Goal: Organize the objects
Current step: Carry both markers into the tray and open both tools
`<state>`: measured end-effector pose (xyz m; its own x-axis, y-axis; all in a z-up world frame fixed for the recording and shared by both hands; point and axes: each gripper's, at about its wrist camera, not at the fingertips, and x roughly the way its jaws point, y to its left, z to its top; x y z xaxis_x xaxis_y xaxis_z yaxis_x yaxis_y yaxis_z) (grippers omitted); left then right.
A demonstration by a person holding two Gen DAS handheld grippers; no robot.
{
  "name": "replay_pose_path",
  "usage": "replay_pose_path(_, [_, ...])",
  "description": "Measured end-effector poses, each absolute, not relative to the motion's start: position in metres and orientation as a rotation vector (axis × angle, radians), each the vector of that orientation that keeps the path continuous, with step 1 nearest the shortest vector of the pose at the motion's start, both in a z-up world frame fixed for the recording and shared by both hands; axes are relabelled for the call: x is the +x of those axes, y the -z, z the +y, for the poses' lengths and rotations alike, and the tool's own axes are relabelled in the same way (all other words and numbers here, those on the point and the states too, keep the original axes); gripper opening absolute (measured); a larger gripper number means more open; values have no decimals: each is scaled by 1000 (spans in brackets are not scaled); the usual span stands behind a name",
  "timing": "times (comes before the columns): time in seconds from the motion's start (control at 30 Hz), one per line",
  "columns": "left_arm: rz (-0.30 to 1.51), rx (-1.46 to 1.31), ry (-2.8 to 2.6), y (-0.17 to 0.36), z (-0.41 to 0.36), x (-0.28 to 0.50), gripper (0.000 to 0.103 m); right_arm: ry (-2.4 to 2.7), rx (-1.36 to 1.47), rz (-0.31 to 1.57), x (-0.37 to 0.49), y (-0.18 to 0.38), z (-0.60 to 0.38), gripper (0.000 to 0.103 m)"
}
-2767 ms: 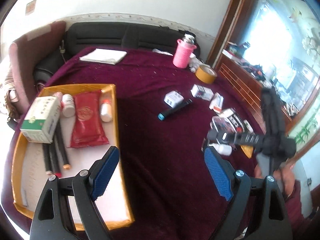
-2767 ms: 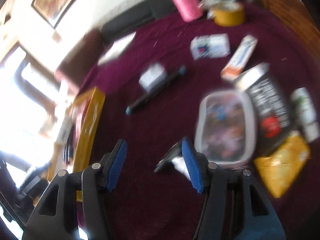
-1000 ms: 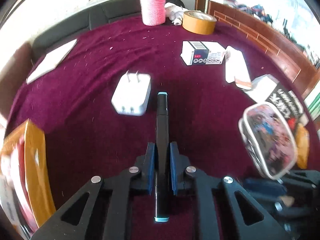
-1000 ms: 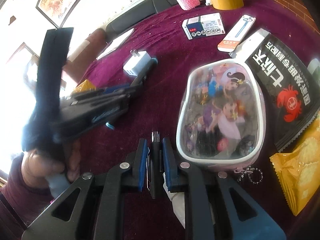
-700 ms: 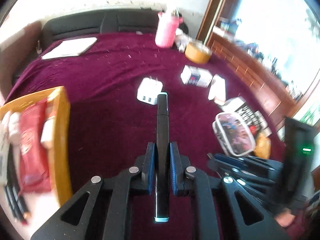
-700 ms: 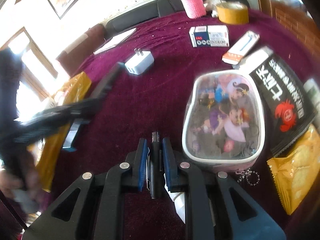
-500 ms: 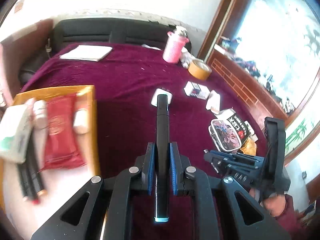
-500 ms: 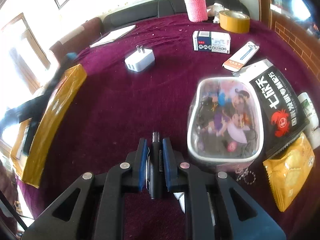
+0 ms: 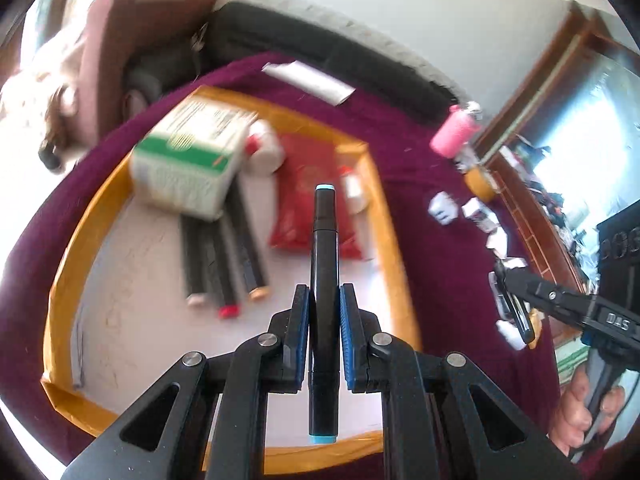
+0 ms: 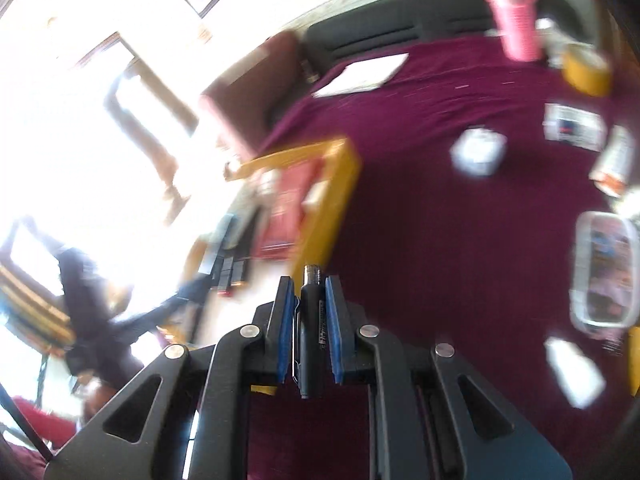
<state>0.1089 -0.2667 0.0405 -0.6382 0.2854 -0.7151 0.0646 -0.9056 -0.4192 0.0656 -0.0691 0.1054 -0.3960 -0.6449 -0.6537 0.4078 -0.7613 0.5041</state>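
Note:
My left gripper [image 9: 324, 300] is shut on a black marker with blue ends [image 9: 324, 248] and holds it above the yellow-rimmed tray [image 9: 394, 248]. The tray holds a green and white box [image 9: 188, 164], three dark markers [image 9: 224, 256], a red packet [image 9: 308, 184] and small white bottles [image 9: 264, 148]. My right gripper [image 10: 307, 292] is shut on a short black pen [image 10: 311, 340] above the maroon cloth, just right of the tray [image 10: 332, 196]. The right gripper also shows in the left wrist view [image 9: 516, 292].
On the maroon cloth to the right lie a white charger [image 10: 478, 152], a small printed box [image 10: 572, 126], a clear cartoon pouch [image 10: 606, 272], a tape roll [image 10: 586, 66] and a pink bottle [image 10: 516, 20]. A white paper pad [image 10: 360, 74] lies at the back. A dark sofa borders the far edge.
My left gripper has swung left with the marker, from over the cloth to over the tray. My right gripper has also moved left with the pen, toward the tray.

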Motion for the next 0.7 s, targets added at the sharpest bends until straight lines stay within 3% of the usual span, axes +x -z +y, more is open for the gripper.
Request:
replay_pose_path(0.47, [-714,-1426,-2682,-9,-276,87,12,2192,1319,-24,42,-66,-188,14])
replay_pose_path(0.57, [-726,-1402,-2706,-11,-278,89,15,2200,1326,9,40,-62,-193,14])
replay_pose_path(0.7, [-737,-1350,-2770,-17,-284,95,33,2185,1362,-39,38,-56,-189,14])
